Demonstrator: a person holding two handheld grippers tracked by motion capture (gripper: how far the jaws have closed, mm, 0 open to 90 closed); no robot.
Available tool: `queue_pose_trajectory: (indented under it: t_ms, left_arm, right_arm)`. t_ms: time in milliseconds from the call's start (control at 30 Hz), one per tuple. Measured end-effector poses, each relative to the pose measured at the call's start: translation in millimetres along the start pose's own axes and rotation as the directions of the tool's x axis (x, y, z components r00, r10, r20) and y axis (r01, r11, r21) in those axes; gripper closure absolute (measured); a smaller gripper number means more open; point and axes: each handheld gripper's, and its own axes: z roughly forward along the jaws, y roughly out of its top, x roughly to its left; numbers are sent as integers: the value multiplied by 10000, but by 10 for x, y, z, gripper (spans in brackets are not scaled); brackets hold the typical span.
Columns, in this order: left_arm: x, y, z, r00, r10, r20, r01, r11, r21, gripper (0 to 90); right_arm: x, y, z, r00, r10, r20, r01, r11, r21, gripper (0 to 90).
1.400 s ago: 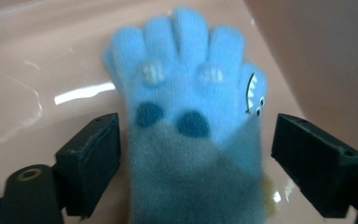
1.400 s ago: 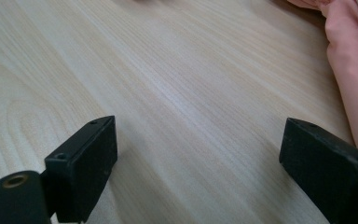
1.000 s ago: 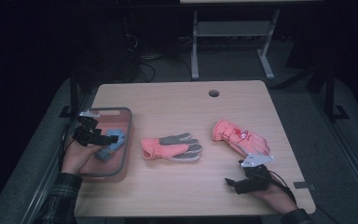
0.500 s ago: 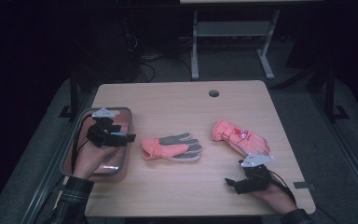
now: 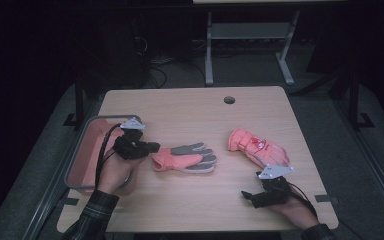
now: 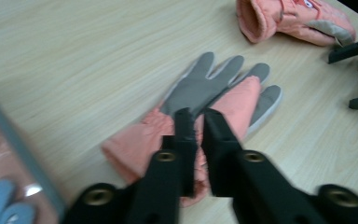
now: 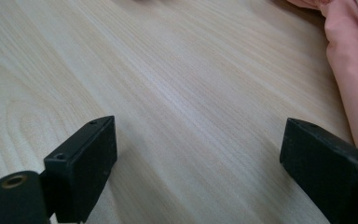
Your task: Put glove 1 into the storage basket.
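Pale wood-grain laminate covers the rectangular table (image 5: 190, 110), with a small round cable hole (image 5: 229, 100) near its far edge. At the middle lies a salmon-pink glove with a grey palm and grey fingertips (image 5: 185, 158), flat, palm up, cuff toward the grey-rimmed shallow tray with a pink floor (image 5: 87, 142) that sits at the table's left edge. The left gripper (image 5: 152, 148) is between that tray and the glove, just at the cuff; in the left gripper view its black jaws stand close together with a thin gap, over the cuff end (image 6: 140, 149), and whether they touch the fabric cannot be told. A light-blue object (image 6: 0, 200) lies in the tray, blurred. To the right of the central glove, apart from it, a second salmon-pink padded glove with a small printed patch (image 5: 257, 147) rests back up. The right gripper (image 5: 245, 196) sits near the table's front edge, below that second glove, jaws spread wide and empty over bare wood (image 7: 191, 107).
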Motion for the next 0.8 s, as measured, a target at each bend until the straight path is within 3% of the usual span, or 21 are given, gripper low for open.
queue_pose_trajectory:
  t_ms: [400,667,800]
  left_arm:
    - [-357,40,325,9971,601,460,-612,9979,228,896]
    - [-274,118,664,9988,484,72,-487,9970,601,897]
    - [-172,152,819,9974,544,-479,-501,9949,877,897]
  right_arm:
    - [0,0,0,10000,-6,2,6,10000,-9,108]
    - [0,0,1,10000,1,1,-1,10000,-11,108]
    - [0,0,1,10000,2,0,-2,10000,-13,108]
